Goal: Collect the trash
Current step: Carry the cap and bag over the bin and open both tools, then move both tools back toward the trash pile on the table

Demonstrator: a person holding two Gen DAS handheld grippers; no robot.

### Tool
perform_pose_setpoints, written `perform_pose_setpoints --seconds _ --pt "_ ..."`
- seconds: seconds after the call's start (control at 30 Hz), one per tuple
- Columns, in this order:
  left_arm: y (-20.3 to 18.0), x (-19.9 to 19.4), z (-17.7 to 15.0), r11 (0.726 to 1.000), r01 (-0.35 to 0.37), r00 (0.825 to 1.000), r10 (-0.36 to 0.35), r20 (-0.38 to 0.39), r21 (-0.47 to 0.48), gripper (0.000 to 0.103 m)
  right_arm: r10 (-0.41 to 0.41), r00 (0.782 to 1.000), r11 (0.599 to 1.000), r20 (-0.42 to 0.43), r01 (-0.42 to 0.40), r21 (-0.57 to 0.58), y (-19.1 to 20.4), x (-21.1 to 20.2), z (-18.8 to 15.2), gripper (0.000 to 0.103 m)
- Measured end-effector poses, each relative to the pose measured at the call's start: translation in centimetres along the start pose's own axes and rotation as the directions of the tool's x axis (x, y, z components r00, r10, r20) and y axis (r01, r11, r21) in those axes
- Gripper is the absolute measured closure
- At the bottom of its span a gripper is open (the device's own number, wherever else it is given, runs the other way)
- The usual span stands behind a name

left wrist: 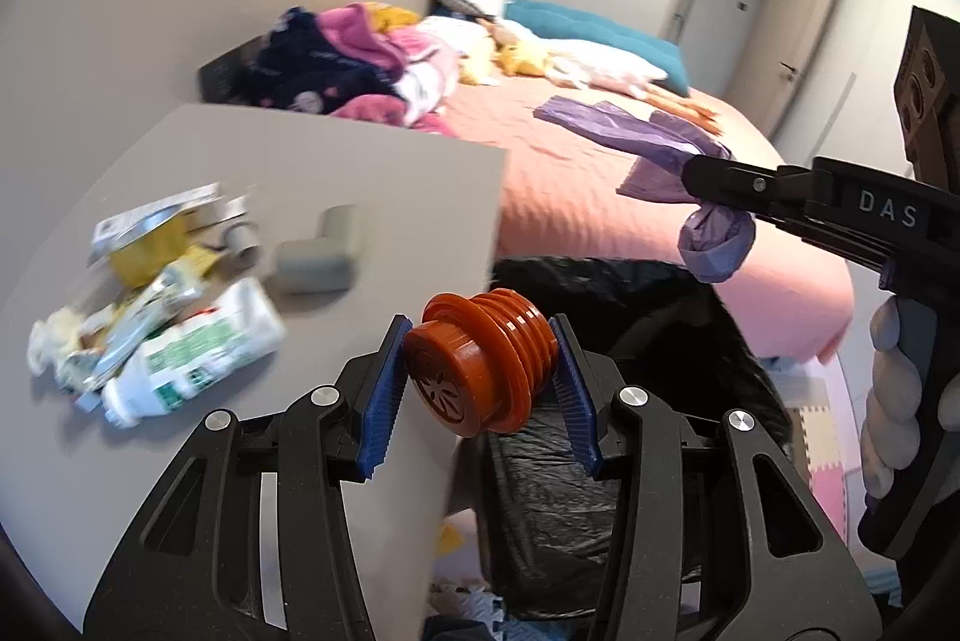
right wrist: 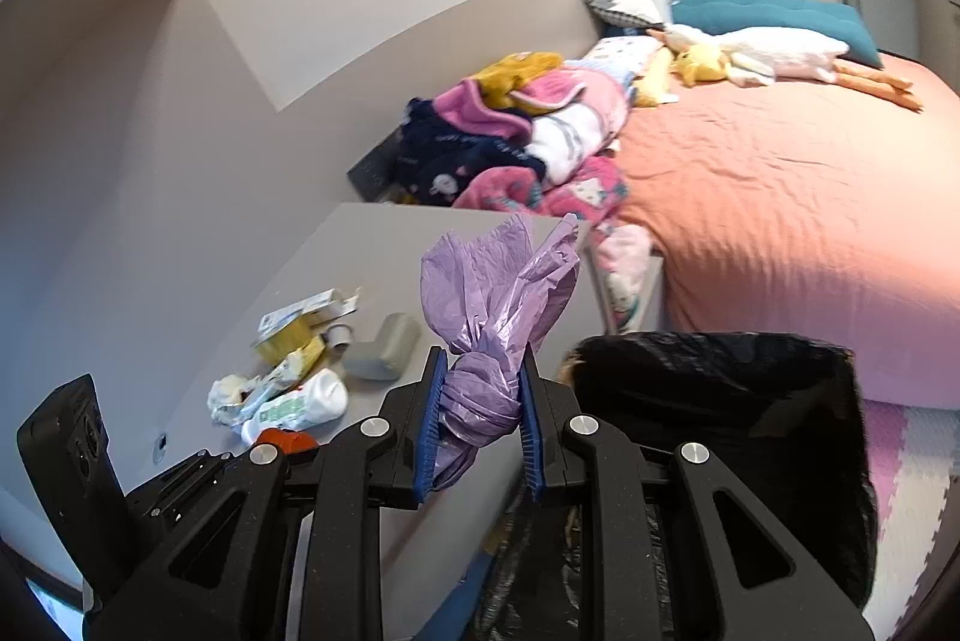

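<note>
My left gripper is shut on an orange ribbed plastic cap, held at the table's right edge above a bin lined with a black bag. My right gripper is shut on a knotted purple plastic bag, held just left of the black-lined bin; the purple bag also shows in the left wrist view. A pile of trash with wrappers and a white and green bottle lies on the grey table.
A grey corner guard lies on the table beside the pile. A bed with a pink cover, a heap of clothes, pillows and soft toys stands behind. Foam floor mats lie to the right of the bin.
</note>
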State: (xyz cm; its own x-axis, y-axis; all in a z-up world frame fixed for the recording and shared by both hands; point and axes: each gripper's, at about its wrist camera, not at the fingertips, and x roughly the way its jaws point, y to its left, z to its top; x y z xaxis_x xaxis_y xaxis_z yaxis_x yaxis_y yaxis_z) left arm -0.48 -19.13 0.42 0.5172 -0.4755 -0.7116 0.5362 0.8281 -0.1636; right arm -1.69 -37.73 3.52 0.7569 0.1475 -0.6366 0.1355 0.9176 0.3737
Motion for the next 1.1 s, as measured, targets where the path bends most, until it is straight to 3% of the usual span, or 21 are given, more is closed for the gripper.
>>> perform_pose_setpoints --seconds 0.23,0.27,0.3,0.33,0.37,0.4,0.57,0.8,1.1 --pt "-3.3 1.5 0.5 0.993 0.105 0.994 -0.104 -0.032 0.048 0.057 -0.053 0.999 0.998 0.008 0.053 0.032 -3.0 -2.3 -0.4 0.079" --pt "-3.8 1.7 0.5 0.990 0.130 0.991 -0.128 -0.048 0.051 0.057 -0.063 0.998 0.997 0.005 0.062 0.037 -3.4 -2.5 -0.5 0.074" --pt "-4.2 2.0 0.5 0.987 0.154 0.987 -0.150 -0.064 0.053 0.041 -0.082 0.997 0.995 0.008 0.081 0.054 -4.0 -3.1 -0.5 0.059" --pt "-4.8 2.3 0.5 0.983 0.176 0.982 -0.172 -0.082 0.044 0.013 -0.104 0.994 0.992 0.020 0.102 0.067 -4.4 -3.5 -0.5 0.050" --pt "-5.1 2.3 0.6 0.983 0.181 0.981 -0.178 -0.081 0.034 0.005 -0.136 0.990 0.988 0.042 0.133 0.076 -4.8 -4.1 -0.6 0.036" --pt "-5.4 2.2 0.6 0.982 0.186 0.981 -0.184 -0.067 0.030 0.006 -0.169 0.983 0.983 0.072 0.163 0.082 -5.1 -4.8 -0.7 0.032" --pt "-6.8 2.7 0.9 0.978 0.203 0.978 -0.199 -0.065 0.057 0.006 -0.186 0.978 0.978 0.099 0.174 0.117 -6.9 -6.1 -0.4 0.030" --pt "-6.9 2.6 0.9 0.981 0.188 0.981 -0.185 -0.053 0.045 0.006 -0.165 0.982 0.982 0.096 0.155 0.109 -7.5 -6.1 -0.2 0.030" --pt "-4.5 2.0 0.6 0.992 0.123 0.992 -0.123 -0.034 0.000 0.006 -0.109 0.992 0.993 0.069 0.106 0.049 -5.1 -3.8 0.0 0.030"
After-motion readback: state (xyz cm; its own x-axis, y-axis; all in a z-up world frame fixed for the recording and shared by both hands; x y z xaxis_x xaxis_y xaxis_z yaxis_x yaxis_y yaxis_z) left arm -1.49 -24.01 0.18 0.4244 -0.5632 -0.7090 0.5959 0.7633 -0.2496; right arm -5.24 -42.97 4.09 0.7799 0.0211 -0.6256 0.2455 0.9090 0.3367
